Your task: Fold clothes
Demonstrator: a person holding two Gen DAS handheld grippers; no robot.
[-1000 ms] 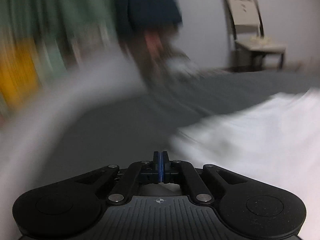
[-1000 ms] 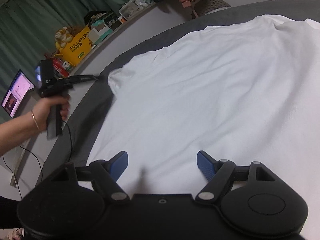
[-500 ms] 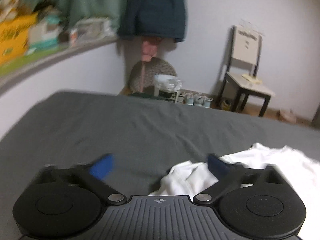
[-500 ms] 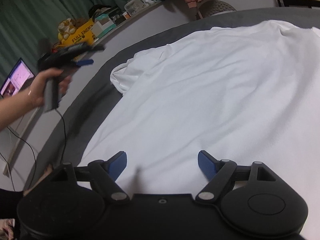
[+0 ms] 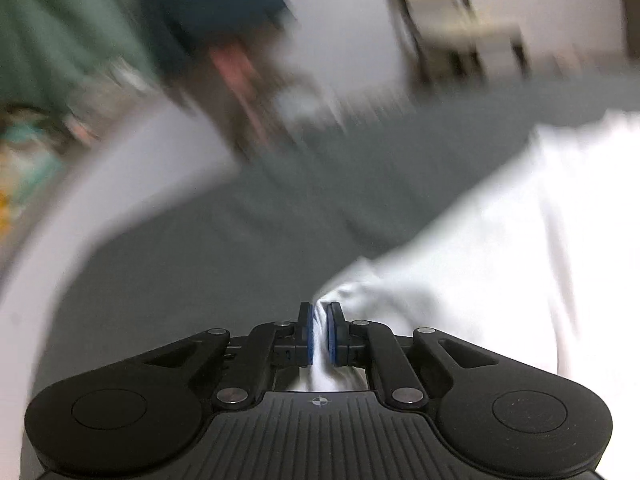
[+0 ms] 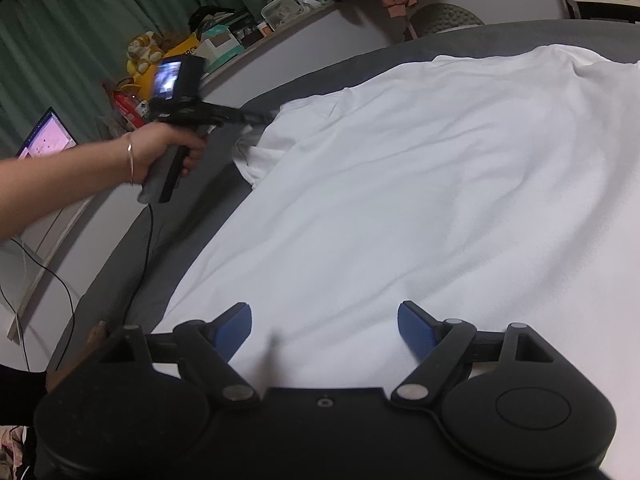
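Observation:
A white T-shirt (image 6: 420, 184) lies spread on a grey bed (image 6: 168, 232). In the blurred left wrist view, my left gripper (image 5: 319, 334) is shut on the shirt's sleeve (image 5: 356, 292); white cloth bunches between its blue pads. From the right wrist view the left gripper (image 6: 256, 120) shows at the sleeve (image 6: 260, 152) on the shirt's left edge, held in a hand. My right gripper (image 6: 325, 326) is open and empty, low over the near part of the shirt.
A shelf (image 6: 224, 40) with boxes, a yellow plush toy and clutter runs along the bed's far left, before green curtains. A laptop (image 6: 46, 140) glows at the left. A cable (image 6: 136, 272) hangs from the left gripper. A chair (image 5: 460, 28) stands by the far wall.
My left gripper was open above the sleeve; it has come down and shut on the sleeve, and it is moving fast. My right gripper has stayed open in place.

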